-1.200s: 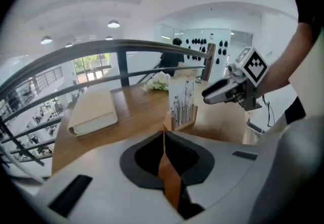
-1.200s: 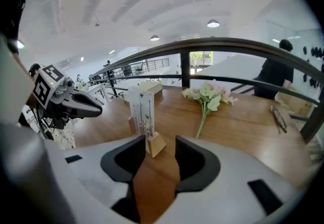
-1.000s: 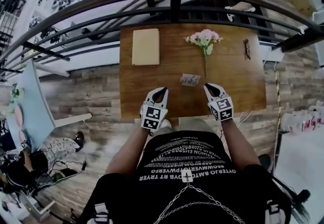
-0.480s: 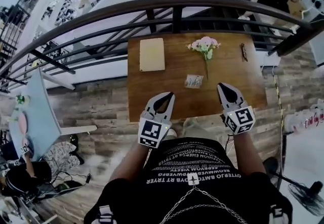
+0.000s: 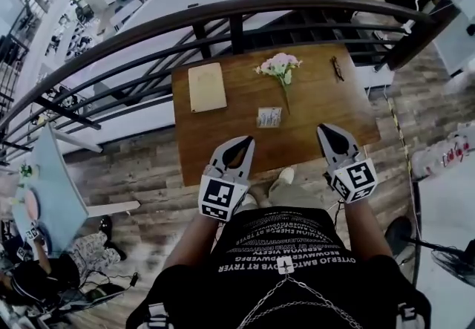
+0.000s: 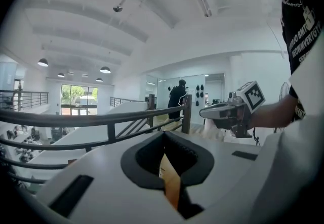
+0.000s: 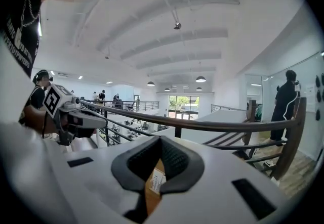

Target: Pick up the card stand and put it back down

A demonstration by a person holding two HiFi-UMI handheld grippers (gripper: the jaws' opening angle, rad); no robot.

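Note:
The card stand [image 5: 269, 117], a small clear holder with a printed card, stands on the wooden table [image 5: 223, 134] near its middle. My left gripper [image 5: 243, 142] hovers over the table's front edge, left of the stand and apart from it, shut and empty. My right gripper [image 5: 324, 129] hovers over the front edge to the stand's right, also shut with nothing held. In the right gripper view the closed jaws [image 7: 161, 138] frame a strip of table and a white card below. The left gripper view shows its own jaws [image 6: 163, 134] closed, with the right gripper [image 6: 228, 112] beside them.
A tan pad [image 5: 206, 88] lies at the table's back left, a pink flower sprig [image 5: 278, 64] at the back middle, and glasses [image 5: 338, 67] at the back right. A dark railing [image 5: 245, 12] runs behind the table. Wooden floor surrounds it.
Both grippers have drawn back toward my body, from over the table to its front edge. The head view has shifted, so the table sits higher and more to the left.

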